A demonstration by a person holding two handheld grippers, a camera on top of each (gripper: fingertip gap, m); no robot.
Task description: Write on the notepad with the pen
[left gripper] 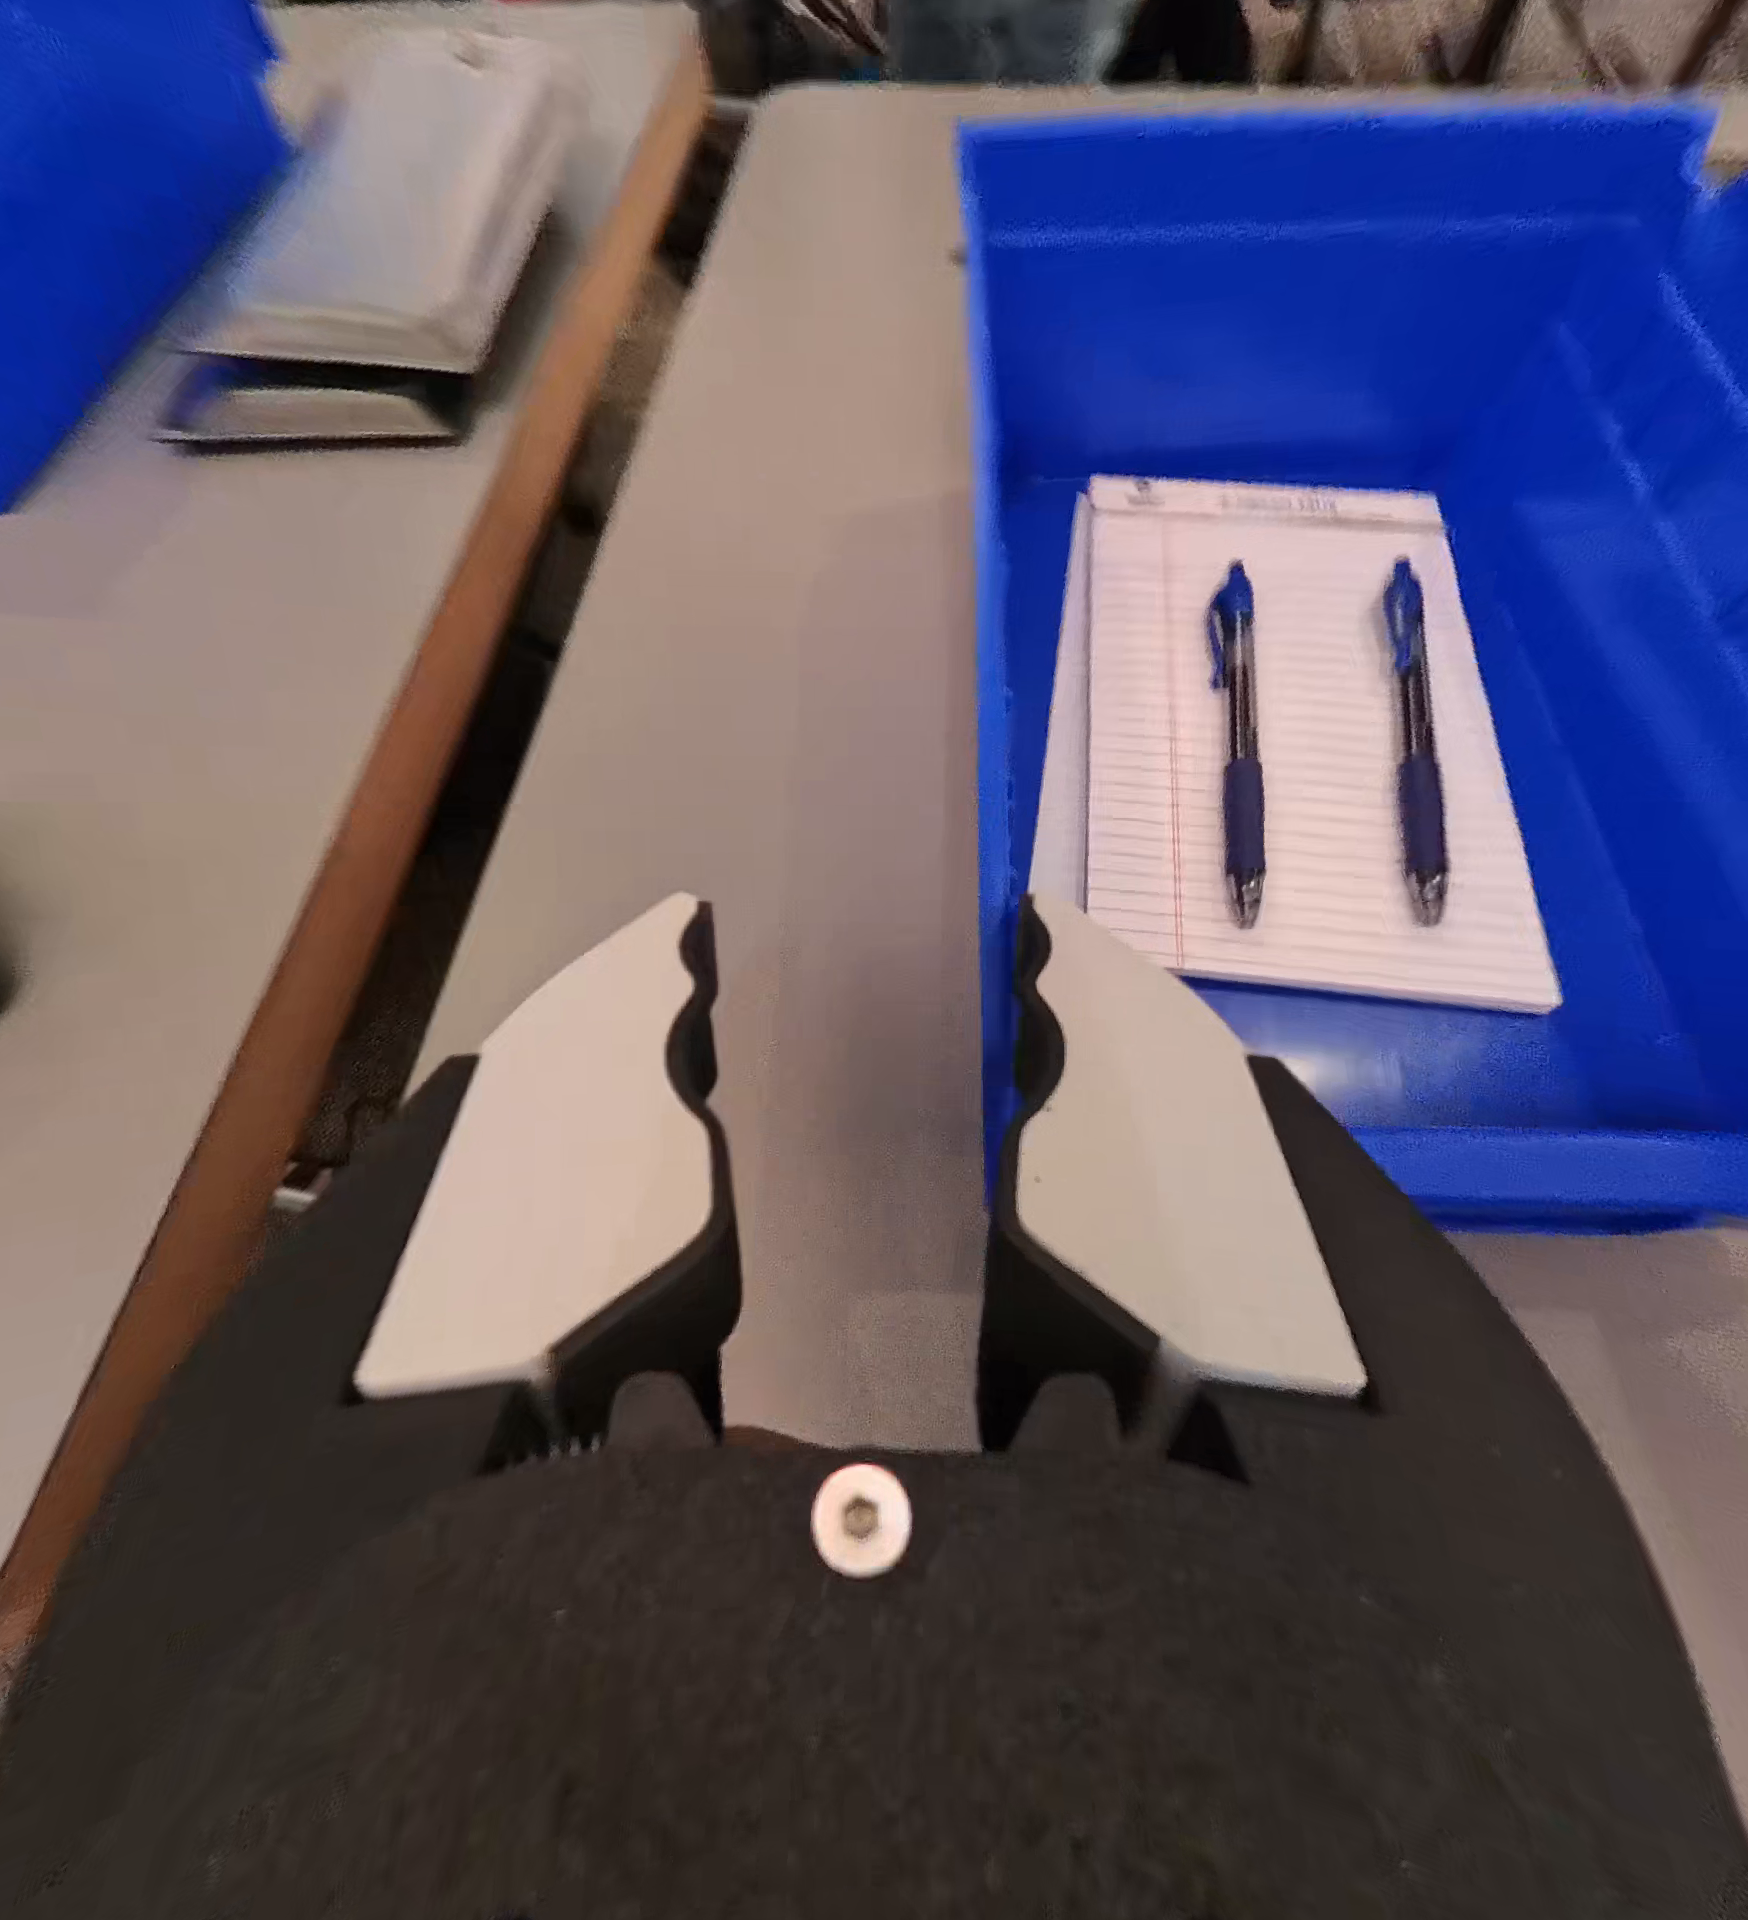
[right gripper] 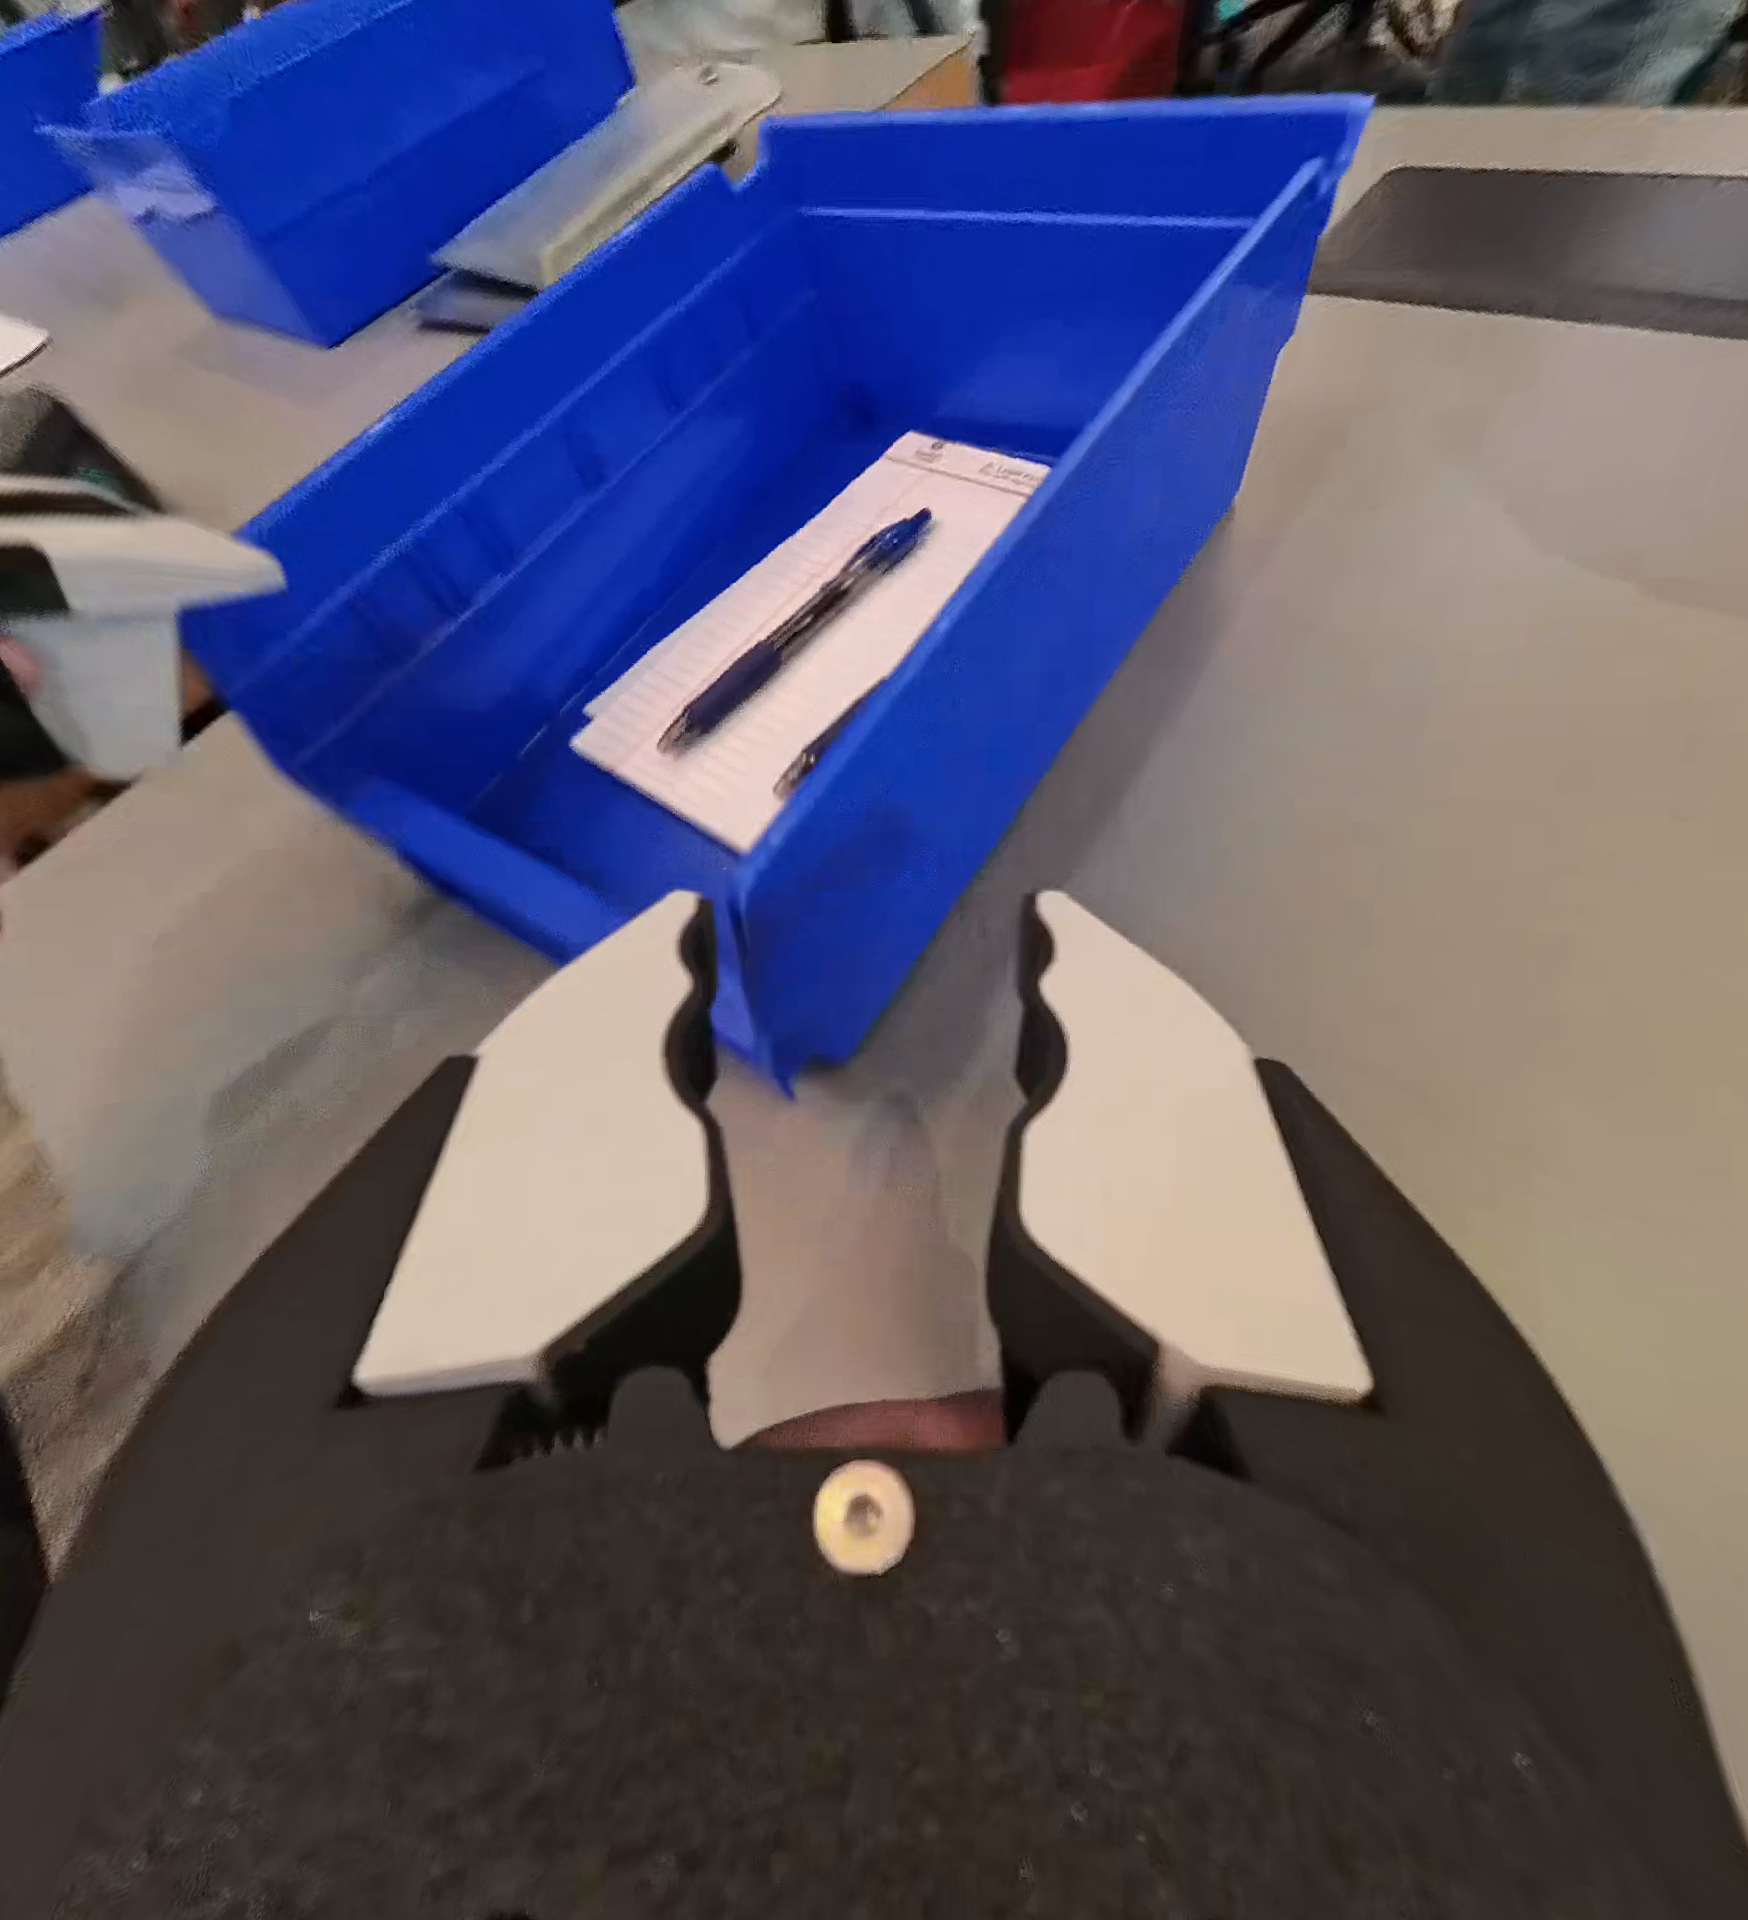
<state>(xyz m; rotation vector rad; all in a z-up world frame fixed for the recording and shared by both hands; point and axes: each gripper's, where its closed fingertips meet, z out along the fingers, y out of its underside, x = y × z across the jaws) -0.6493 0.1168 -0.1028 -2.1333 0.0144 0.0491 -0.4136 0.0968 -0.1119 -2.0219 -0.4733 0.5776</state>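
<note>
Now both tools are empty and the work is at its first step, the reach for a pen. The left hand-held gripper (left gripper: 865,914) hangs released over the bare surface (left gripper: 808,623), just beside the left wall of the bin (left gripper: 1265,260). The right hand-held gripper (right gripper: 865,914) is also released, with nothing between its jaws, and it points at the near corner of the bin.

The notepad (left gripper: 1317,956) lies flat on the bin floor, and two pens lie on it side by side, apart from each other, tips toward the cameras. The left pen (left gripper: 1239,748) is fully clear in both views; the right pen (left gripper: 1415,748) is half hidden behind the bin wall in the right wrist view.

To do this step well, I think the right tool should rise over the wall first, then come down from above. The jaws should stand across the pen, at the dark rubber grip, so the tip stays free for writing. The left tool may later hold the notepad still.
</note>
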